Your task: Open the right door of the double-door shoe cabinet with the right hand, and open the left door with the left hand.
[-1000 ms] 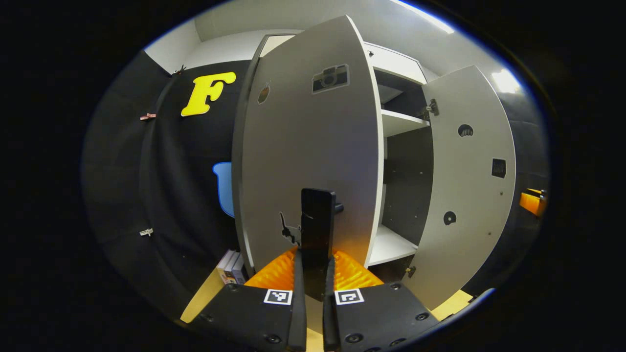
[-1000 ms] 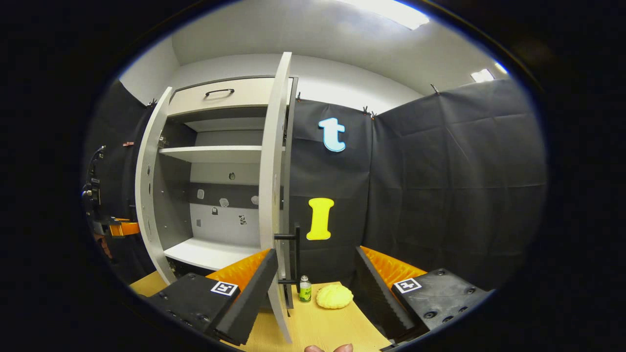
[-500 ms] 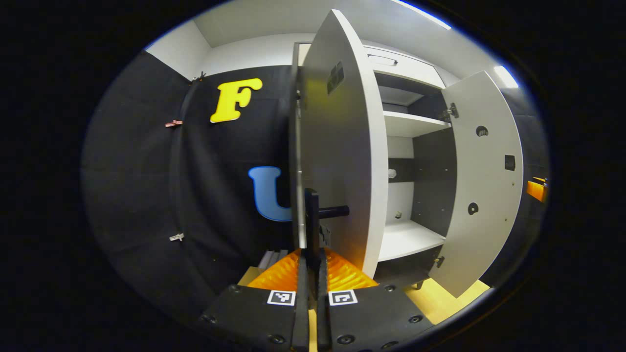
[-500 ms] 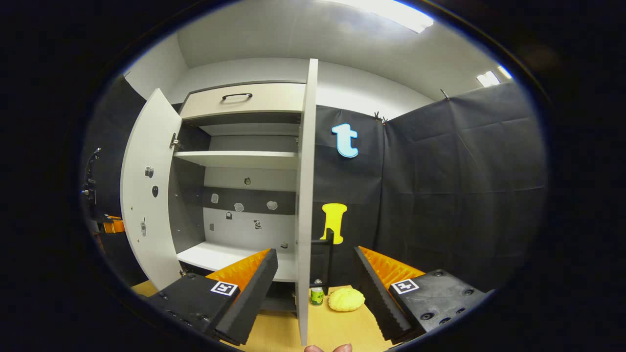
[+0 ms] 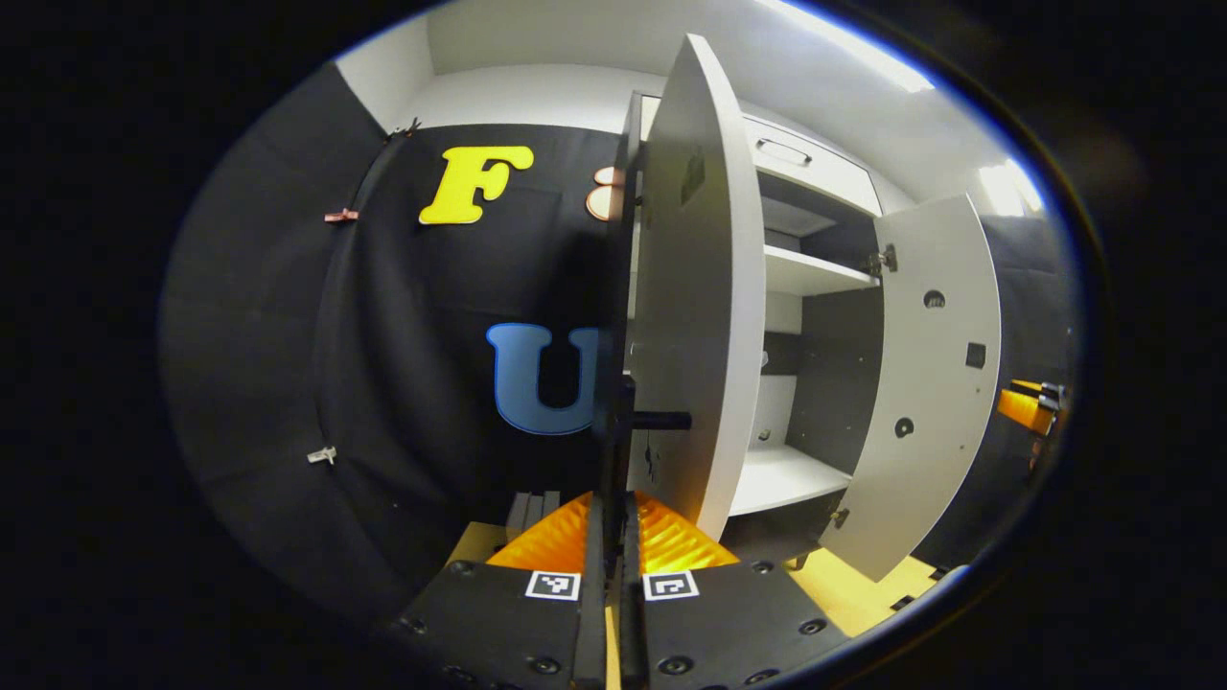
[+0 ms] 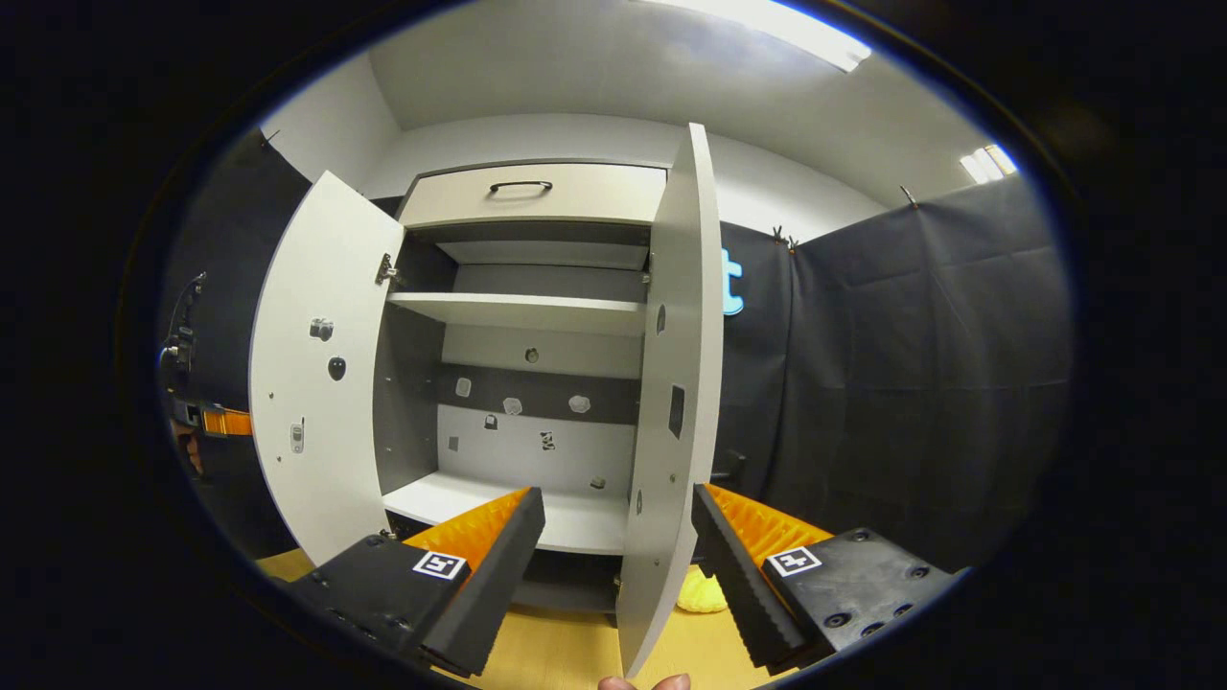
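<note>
Right gripper view: shoe cabinet [image 6: 537, 259] stands against the booth wall with both doors swung out, shelves and back panel exposed. Right door [image 6: 671, 402] hangs edge-on, its free edge in the gap between the spread fingers of the right tool [image 6: 613, 551]; jaws wide apart, no contact that I can make out, gripping nothing. Left door [image 6: 321, 374] is wide open at the far side, small stickers on its inner face. Left gripper view: left tool [image 5: 611, 546] has its fingers nearly together, clamped on the dark bar handle [image 5: 618, 422] of the left door, which shows as a panel [image 5: 695, 316] nearly edge-on; the right door [image 5: 935, 383] stands open beyond it. Judgement: both openings look essentially done; what is left is letting go of the handle and drawing both tools clear. Outward: a yellow lumpy object [image 6: 700, 594] on the tabletop [image 6: 566, 656] behind the right door; a top drawer [image 6: 532, 192] with a dark pull, closed. Writing: none legible; stickers are small pictures, tool markers are square patterns only.
</note>
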Available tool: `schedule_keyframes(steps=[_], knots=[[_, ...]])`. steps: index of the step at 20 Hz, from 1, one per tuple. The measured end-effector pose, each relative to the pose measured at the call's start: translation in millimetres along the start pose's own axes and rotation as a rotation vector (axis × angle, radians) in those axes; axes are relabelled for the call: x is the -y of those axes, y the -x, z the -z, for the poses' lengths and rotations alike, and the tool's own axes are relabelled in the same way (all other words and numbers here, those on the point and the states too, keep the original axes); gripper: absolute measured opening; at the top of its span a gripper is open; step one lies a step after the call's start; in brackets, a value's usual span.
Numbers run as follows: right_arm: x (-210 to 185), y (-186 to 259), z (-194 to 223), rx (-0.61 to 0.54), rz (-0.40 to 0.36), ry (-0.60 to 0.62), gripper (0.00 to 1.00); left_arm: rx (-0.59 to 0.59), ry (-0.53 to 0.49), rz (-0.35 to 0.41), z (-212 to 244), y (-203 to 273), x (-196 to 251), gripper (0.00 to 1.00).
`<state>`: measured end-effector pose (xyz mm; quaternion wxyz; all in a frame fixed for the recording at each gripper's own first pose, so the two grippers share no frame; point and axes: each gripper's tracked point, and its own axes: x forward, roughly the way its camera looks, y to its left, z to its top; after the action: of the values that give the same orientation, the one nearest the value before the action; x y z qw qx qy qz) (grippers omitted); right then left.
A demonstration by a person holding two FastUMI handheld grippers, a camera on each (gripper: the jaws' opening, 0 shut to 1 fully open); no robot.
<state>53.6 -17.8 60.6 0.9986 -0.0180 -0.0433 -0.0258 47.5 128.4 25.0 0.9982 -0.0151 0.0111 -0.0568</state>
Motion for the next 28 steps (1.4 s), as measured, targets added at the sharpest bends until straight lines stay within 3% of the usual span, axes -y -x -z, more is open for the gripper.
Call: schedule_keyframes(steps=[2, 8, 17, 28], knots=[[-4.1, 1.0, 1.5, -0.004, -0.001, 0.0, 0.98, 0.004, -0.032, -0.036, -2.8, -2.2, -8.0, 0.11], [1.4, 5.9, 4.8, -0.017, 0.012, -0.016, 0.96, 0.017, -0.028, -0.122, -11.7, 5.7, -20.3, 0.35], [10.0, 7.4, 8.5, -0.036, 0.01, -0.05, 0.98, 0.019, -0.046, -0.17, -14.5, 23.0, -16.6, 0.66], [7.8, 5.3, 17.6, -0.072, -0.019, -0.098, 0.98, 0.101, -0.012, -0.124, -34.2, 76.1, 26.7, 0.8]])
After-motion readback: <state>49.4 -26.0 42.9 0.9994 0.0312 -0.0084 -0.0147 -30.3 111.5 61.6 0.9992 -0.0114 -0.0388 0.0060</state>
